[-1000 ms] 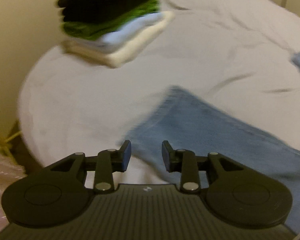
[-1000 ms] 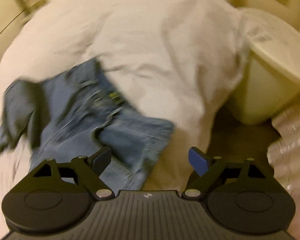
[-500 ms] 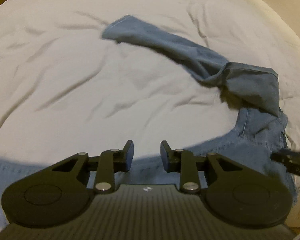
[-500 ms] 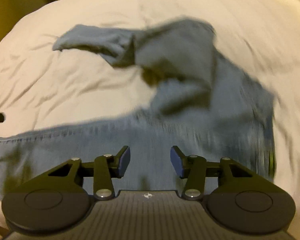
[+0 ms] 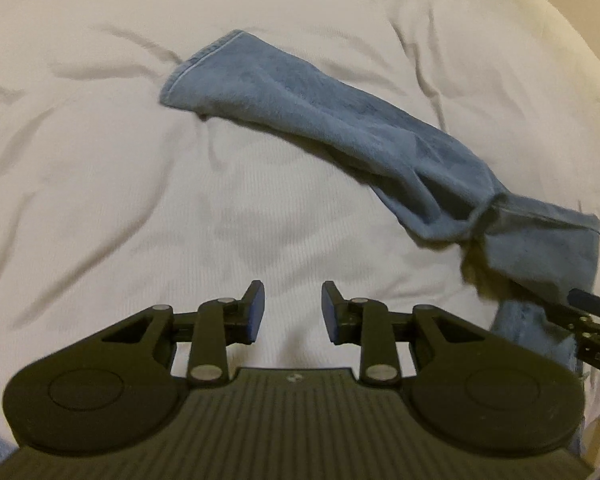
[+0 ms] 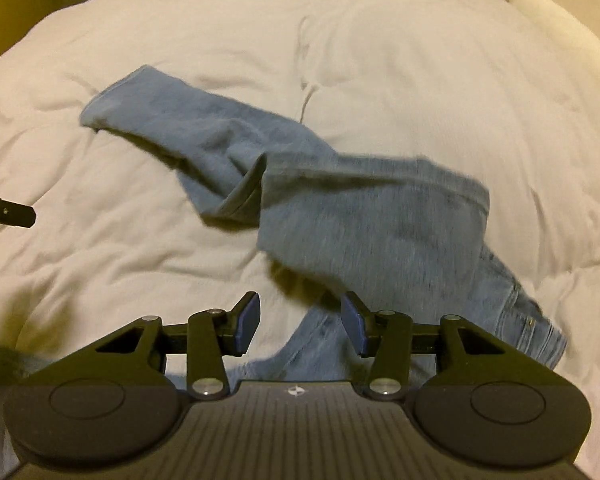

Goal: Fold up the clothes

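White bedding [image 5: 100, 184] is filling both my views, both grippers [image 5: 291, 312] [image 6: 300, 324] gaping empty, only right wrist showing jeans [image 6: 380, 216] waistband.

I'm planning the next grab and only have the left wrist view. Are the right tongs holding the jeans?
Observer: No. The right tongs are open with nothing between them; the jeans lie on the bed below and ahead of them.
Operator: Where is the waistband?
Observer: At the near right end of the jeans in the right wrist view, where a rivet and pocket stitching show on the waistband.
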Demonstrator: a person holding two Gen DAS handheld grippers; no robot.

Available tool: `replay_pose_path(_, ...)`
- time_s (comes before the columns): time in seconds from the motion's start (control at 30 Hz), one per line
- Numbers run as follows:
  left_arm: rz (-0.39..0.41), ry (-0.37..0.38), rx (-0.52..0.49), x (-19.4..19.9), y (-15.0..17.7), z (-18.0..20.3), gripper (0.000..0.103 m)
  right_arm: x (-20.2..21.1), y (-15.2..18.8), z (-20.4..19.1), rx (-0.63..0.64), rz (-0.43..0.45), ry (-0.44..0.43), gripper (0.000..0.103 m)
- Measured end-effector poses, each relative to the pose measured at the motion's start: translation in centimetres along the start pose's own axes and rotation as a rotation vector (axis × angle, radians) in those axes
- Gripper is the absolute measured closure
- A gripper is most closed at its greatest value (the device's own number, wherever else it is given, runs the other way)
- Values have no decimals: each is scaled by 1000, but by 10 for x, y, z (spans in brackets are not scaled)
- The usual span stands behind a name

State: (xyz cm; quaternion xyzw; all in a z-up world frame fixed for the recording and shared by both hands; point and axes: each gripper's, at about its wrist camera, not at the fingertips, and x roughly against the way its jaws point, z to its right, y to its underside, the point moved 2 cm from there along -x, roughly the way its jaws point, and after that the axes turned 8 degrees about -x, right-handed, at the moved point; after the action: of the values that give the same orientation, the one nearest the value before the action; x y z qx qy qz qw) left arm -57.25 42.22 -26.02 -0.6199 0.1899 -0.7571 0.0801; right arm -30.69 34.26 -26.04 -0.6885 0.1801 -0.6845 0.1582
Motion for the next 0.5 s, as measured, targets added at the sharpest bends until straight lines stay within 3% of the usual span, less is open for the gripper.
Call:
replay_pose_path(0.07,0,14,11,-10,-17,-7,71,-2,-11,-3,8,13,11,55)
replay_pose_path(0.13,6,30,52,-20,-35,-17,59,-1,-23,-8,47,48,41,53)
replay_pose_path(0.27,38,52,158,-40,-72,-42,49,-1,-46,-20,167,118,107,35)
replay_pose_path(0.33,58,46,216,-52,-89,-55,37,-13,-53,-24,253,108,142,32)
replay_pose_path(0.4,70,33,283,-69,-105,-71,36,-25,-59,-28,339,96,177,31)
replay_pose_path(0.5,51,6,403,-104,-124,-94,39,-47,-58,-28,426,9,204,32)
